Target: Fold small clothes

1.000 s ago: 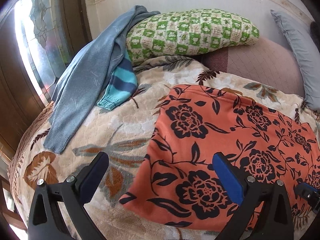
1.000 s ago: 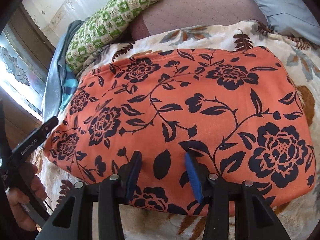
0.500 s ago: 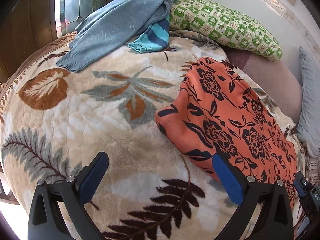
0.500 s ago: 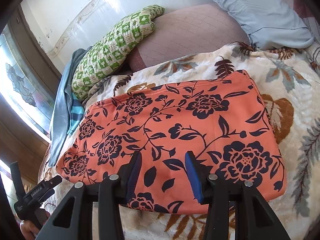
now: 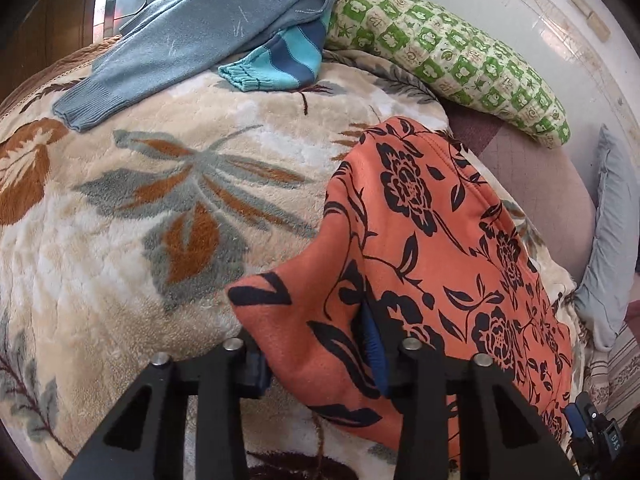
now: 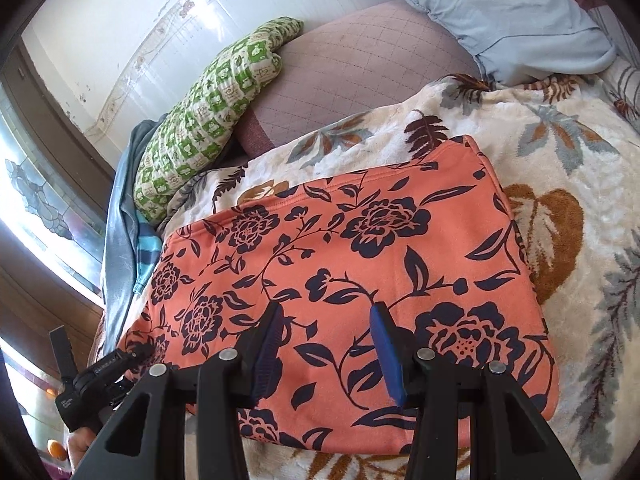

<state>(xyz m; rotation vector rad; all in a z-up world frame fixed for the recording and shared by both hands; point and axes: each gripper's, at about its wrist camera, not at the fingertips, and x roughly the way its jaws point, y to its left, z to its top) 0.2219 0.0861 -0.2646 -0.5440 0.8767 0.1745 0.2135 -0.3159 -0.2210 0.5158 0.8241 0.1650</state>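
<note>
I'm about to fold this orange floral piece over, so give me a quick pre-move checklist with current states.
1. Left gripper closed on the orange floral garment corner: ok; jaws just closed, cloth bunched between them.
2. Right gripper gripping the garment: not ok, jaws open above it.
3. Garment lying flat: ok, apart from the pinched corner.
4. Blue sweater and striped sleeve clear of the garment: ok.
5. Both layers caught by the left pads: cannot tell.

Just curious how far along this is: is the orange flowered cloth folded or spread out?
Folded. The orange flowered cloth lies as a thick rectangle with doubled, layered edges, and the left gripper pinches one corner.
</note>
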